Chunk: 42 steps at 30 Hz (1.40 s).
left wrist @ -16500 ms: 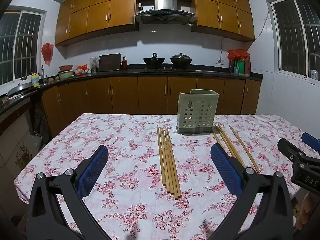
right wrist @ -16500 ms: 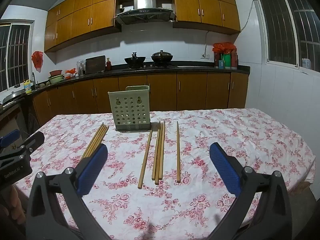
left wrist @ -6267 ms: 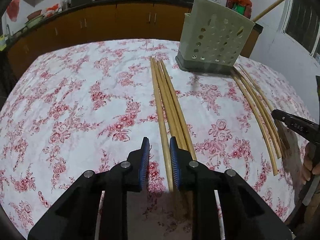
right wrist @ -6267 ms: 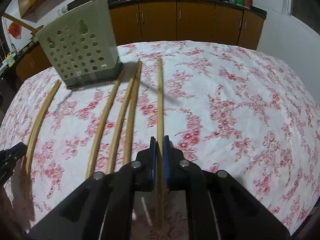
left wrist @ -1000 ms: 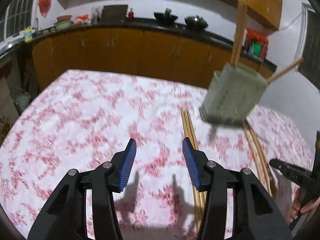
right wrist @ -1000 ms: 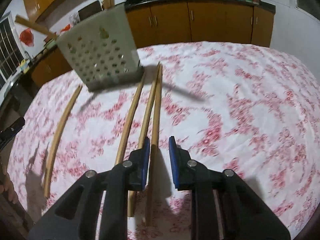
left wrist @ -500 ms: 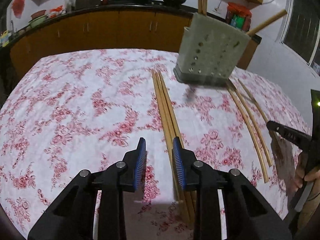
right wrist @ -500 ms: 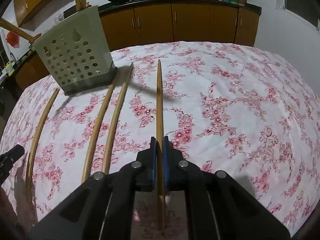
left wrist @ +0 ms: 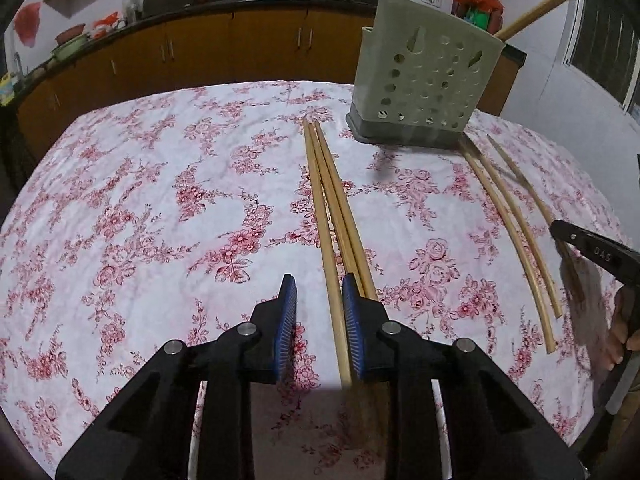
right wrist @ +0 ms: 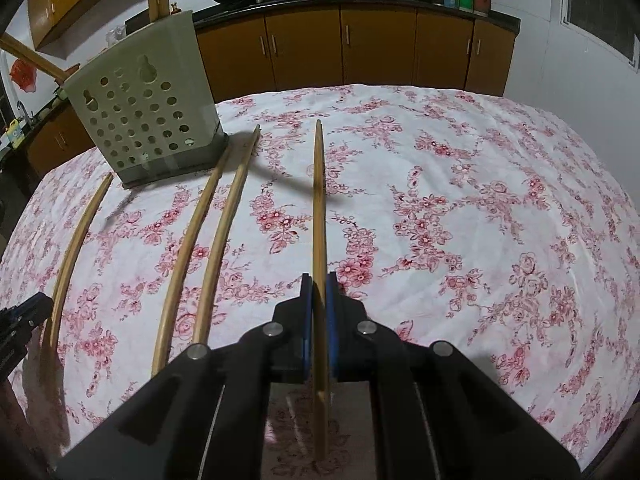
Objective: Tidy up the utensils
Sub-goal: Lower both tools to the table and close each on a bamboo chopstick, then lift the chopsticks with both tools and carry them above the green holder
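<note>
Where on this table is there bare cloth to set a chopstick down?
Free: the cloth left of the chopstick bundle, and the wide stretch right of the held chopstick in the right gripper. Crowded: around the utensil holder, with loose chopsticks lying on both sides.

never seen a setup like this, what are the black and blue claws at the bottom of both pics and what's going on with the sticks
No robot here: a person holds one hand-squeezed grabbing tool in each hand, and each carries a wide-angle camera looking along its two blue-padded fingers. One picture is the left tool's view, the other the right's.

Below is a table with a floral tablecloth. On it stand a perforated utensil holder, already holding a few chopsticks, and loose wooden chopsticks.

The right tool is shut on a single chopstick. The left tool is open, with the leftmost stick of a group of three chopsticks between its fingers, not yet squeezed. Probably both go into the holder.
</note>
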Available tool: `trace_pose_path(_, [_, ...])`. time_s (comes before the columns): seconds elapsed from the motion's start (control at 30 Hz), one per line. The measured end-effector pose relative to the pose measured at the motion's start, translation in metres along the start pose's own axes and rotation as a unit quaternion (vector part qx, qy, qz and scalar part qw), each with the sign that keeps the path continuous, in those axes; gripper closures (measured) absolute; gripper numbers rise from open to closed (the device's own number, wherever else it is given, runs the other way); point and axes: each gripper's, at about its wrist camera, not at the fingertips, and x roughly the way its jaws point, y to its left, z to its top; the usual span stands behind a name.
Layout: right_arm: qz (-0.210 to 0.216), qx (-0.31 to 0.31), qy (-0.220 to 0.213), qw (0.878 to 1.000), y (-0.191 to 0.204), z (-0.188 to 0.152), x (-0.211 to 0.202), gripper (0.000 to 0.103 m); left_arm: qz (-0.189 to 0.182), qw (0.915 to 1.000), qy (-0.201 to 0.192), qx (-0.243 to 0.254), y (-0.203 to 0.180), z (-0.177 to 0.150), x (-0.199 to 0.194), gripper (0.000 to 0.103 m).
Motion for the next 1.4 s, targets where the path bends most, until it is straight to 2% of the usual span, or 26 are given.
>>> trace_pose_path(0.13, [0.011, -0.011, -0.001, 1.000, 0.007, -0.002, -0.002, 0.091, 0.001, 1.0000, -0.002, -0.002, -0.003, 0.004, 0.003, 0.079])
trace_pose_path(0.3, [0.030, -0.034, -0.001, 0.999, 0.024, -0.005, -0.002, 0.094, 0.008, 1.0000, -0.002, -0.006, 0.000, 0.010, 0.008, 0.095])
trace_pose_path(0.47, [0.023, -0.051, -0.008, 0.998, 0.031, -0.006, -0.002, 0.094, 0.023, 0.9994, -0.003, -0.026, 0.018, 0.019, 0.013, 0.095])
trace_pose_path(0.63, [-0.005, -0.025, -0.016, 1.000, 0.017, -0.001, 0.001, 0.094, 0.021, 0.9986, -0.008, -0.049, 0.034, 0.022, 0.014, 0.095])
trace_pose_path(1.4, [0.005, -0.016, -0.015, 1.000, 0.009, -0.002, 0.003, 0.094, 0.018, 0.9984, -0.007, -0.052, 0.033, 0.022, 0.014, 0.094])
